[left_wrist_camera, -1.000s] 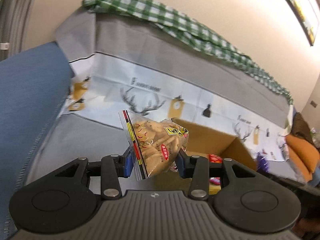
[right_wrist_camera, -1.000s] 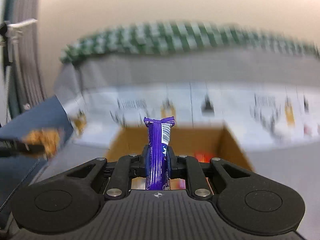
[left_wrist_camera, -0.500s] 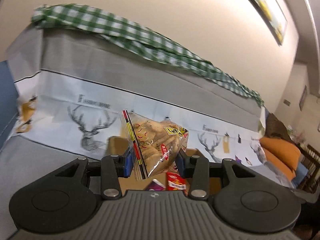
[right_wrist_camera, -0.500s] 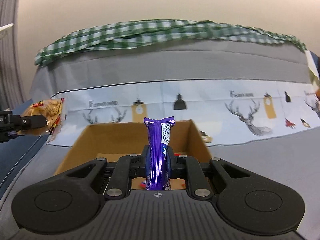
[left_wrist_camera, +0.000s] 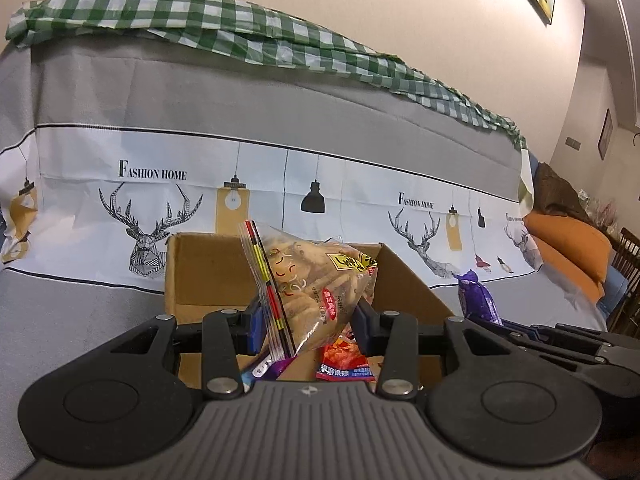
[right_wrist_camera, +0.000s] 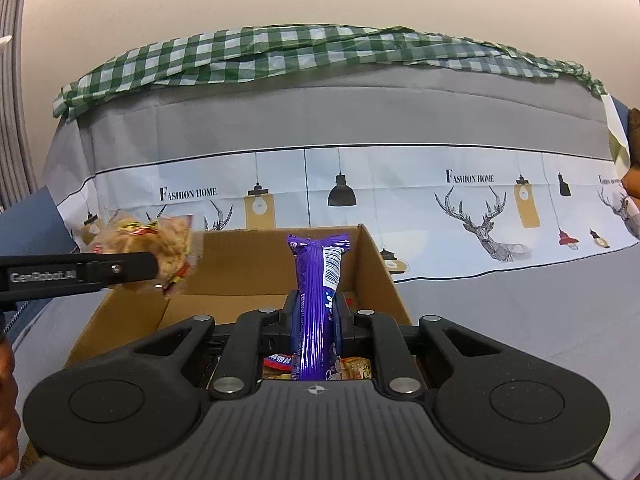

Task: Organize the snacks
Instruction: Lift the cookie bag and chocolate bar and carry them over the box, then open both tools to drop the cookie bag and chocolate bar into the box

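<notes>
Left wrist view: my left gripper (left_wrist_camera: pixel 308 320) is clamped on the bag (left_wrist_camera: pixel 316 284), which stands nearly upright, its long axis tilted toward 1 o'clock, above the box (left_wrist_camera: pixel 208 268). The box is open; a red packet (left_wrist_camera: pixel 344 362) lies inside. At 3 o'clock the bar (left_wrist_camera: pixel 478 298) shows beside the box.

Right wrist view: my right gripper (right_wrist_camera: pixel 316 320) is clamped tight on the bar (right_wrist_camera: pixel 318 304), long axis upright, seam end at 12 o'clock, over the box (right_wrist_camera: pixel 376 272). Packets (right_wrist_camera: pixel 354 368) lie inside. At 9 o'clock the bag (right_wrist_camera: pixel 160 252) hangs over the box's left wall.
</notes>
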Demonstrator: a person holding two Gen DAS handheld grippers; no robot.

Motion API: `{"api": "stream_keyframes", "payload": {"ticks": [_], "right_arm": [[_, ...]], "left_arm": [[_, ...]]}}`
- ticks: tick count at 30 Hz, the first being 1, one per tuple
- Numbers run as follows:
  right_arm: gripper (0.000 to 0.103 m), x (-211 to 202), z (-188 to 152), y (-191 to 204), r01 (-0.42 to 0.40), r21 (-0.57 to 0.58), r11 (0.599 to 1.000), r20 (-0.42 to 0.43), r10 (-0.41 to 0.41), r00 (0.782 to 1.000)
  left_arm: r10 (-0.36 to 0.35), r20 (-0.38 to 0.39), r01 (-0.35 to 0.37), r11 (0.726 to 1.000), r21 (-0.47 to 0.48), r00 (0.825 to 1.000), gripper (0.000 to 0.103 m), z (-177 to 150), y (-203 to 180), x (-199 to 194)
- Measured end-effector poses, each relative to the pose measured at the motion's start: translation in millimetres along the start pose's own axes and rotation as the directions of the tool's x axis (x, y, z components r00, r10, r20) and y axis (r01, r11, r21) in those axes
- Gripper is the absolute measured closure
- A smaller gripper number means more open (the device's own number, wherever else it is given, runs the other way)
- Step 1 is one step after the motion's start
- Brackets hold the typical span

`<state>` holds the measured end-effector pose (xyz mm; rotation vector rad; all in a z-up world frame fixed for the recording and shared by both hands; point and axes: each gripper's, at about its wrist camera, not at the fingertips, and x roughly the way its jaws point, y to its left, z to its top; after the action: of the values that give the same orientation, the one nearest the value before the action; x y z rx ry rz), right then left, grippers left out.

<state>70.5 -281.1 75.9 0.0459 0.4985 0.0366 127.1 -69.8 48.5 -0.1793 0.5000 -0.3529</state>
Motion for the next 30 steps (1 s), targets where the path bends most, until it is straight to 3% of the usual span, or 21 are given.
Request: {"api": "stream_keyframes", "payload": {"ticks": [23, 25, 26, 27, 28, 29, 30], "right_arm": [[0.087, -5.1, -1.7, 7.2, -0.026, -0.043, 0.999, 0.035, 0.027, 0.999], [0.086, -4.4, -1.2, 7.1, -0.028, -0.042, 0.999, 0.032, 0.029, 0.999], [0.085, -3.5, -1.2, 7.2, -0.033, -0.039, 0.999, 0.025, 0.034, 0.999], [0.073, -1.9, -1.9, 8.1, -0.03, -0.04, 0.999, 0.015, 0.03, 0.999], [0.059, -0.3, -2.3, 9.5, -0.02, -0.046, 0.999, 0.004, 0.02, 1.0], [0.032, 0.5, -2.5, 10.3, -0.001, -0.051, 0.999, 0.002, 0.001, 1.0], [0.021, 0.3, -2.2, 10.1, 0.013, -0.049, 0.999, 0.009, -0.013, 1.0]], "left_arm": [[-0.031, 0.049, 0.033, 0.999, -0.032, 0.998, 0.055, 4.4, -0.1, -9.5], [-0.032, 0.056, 0.034, 0.999, -0.035, 0.998, 0.05, 5.2, -0.4, -10.7], [-0.03, 0.063, 0.032, 0.999, -0.033, 0.998, 0.035, 5.4, -0.7, -11.7], [-0.029, 0.074, 0.031, 0.999, -0.031, 0.997, 0.025, 5.9, -0.7, -13.1], [-0.027, 0.09, 0.03, 0.999, -0.031, 0.996, 0.024, 6.7, -0.5, -15.4], [-0.028, 0.103, 0.031, 0.999, -0.029, 0.994, 0.023, 7.5, -0.2, -17.8], [-0.028, 0.114, 0.031, 0.999, -0.026, 0.993, 0.021, 8.4, -0.1, -19.5]]}}
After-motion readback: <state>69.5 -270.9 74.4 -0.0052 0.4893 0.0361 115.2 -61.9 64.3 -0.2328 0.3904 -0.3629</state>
